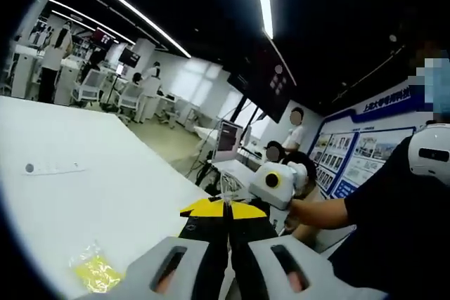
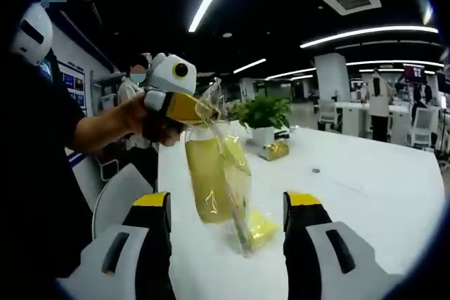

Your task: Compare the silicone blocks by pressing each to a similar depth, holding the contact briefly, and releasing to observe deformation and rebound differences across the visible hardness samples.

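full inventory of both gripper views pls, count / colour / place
clear bag: 1, clear plastic with yellow contents, hanging above the table, pinched at its top by the left gripper
small yellow packet: 1, yellow in clear wrap, lying on the table near the left gripper view's bottom edge
white table: 1, white, under both grippers
potted plant: 1, green in a white pot, far end of the table
people: several, standing and seated in the background
left gripper: 1, white with yellow and black jaws, closed on the bag top
right gripper: 1, grey with yellow-tipped black jaws apart, either side of the bag
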The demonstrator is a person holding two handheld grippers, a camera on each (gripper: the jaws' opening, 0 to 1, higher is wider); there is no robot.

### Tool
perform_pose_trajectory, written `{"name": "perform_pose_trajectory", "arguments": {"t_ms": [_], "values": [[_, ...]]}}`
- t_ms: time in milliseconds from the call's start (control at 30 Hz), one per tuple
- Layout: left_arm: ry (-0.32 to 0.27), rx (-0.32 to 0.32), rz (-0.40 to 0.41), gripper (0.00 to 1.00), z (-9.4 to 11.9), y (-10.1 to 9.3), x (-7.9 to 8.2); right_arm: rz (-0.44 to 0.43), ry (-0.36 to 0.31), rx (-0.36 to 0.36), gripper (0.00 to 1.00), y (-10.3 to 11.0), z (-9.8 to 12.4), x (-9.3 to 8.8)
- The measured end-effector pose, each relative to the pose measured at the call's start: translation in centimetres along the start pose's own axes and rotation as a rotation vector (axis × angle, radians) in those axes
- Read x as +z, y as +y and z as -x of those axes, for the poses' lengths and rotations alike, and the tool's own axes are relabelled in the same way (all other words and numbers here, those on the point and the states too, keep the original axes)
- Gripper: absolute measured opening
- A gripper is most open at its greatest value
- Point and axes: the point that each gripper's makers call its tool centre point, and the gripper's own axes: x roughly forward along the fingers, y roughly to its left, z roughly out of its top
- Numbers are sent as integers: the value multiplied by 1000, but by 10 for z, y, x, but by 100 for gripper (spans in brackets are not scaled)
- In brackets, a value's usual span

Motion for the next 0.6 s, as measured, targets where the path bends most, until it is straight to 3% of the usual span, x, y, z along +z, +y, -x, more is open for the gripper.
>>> {"name": "perform_pose_trajectory", "arguments": {"t_ms": [333, 600], "values": [[41, -24, -114, 0, -1, -1, -12, -71, -44, 60, 51, 3, -12, -3], [-7, -54, -153, 0, 1, -6, -9, -63, -53, 85, 44, 8, -19, -3]]}}
